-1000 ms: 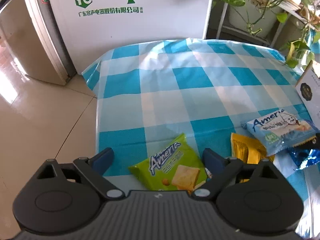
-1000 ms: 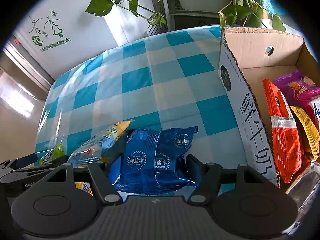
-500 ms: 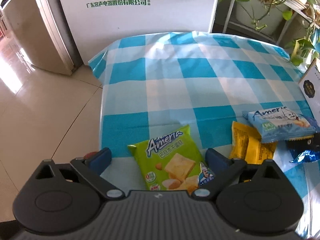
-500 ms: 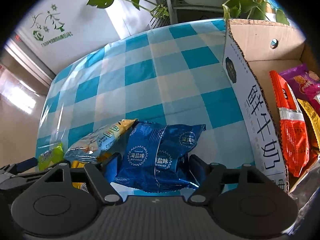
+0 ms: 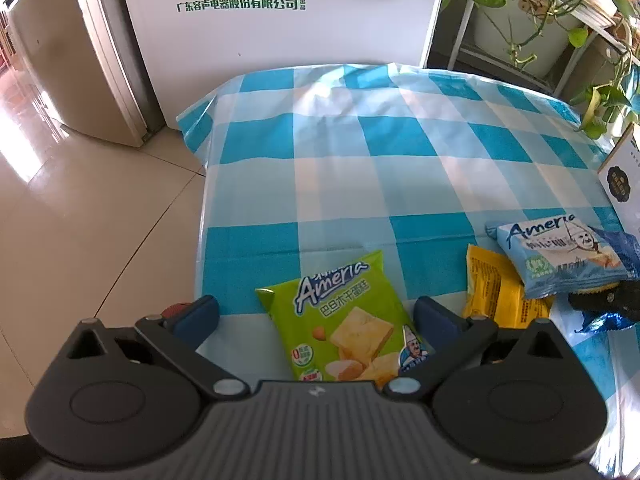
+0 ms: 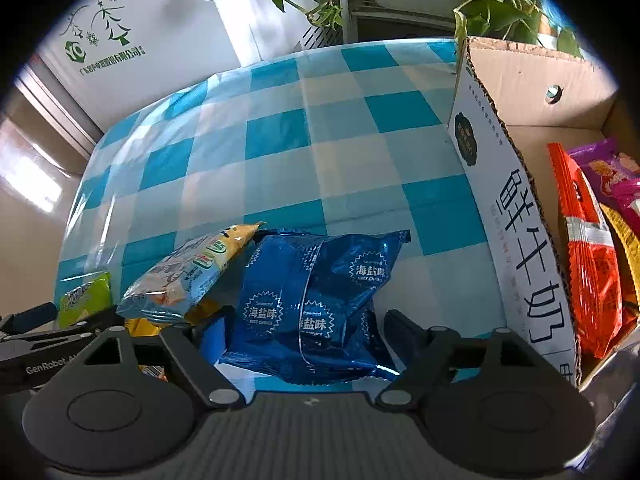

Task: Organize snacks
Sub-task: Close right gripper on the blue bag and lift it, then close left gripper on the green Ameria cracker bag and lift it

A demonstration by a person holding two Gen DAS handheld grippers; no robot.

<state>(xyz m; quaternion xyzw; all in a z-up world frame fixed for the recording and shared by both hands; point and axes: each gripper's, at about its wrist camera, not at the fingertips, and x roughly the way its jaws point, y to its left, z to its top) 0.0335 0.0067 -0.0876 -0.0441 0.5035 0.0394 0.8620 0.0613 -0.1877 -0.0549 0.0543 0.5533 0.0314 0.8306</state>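
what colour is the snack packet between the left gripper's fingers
Lime green packet, clearest in the left wrist view.

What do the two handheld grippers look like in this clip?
Both match: the left gripper and right gripper have ribbed dark grey bodies, black linkage arms with silver pivot pins, round black side housings and blue pads. White "GenRobot" lettering marks the left one's side. No cables or sleeves show.

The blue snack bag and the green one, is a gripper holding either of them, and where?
Neither. The green bag lies between the left gripper's wide-open jaws. The blue bag lies between the right gripper's opening jaws, unpinched.
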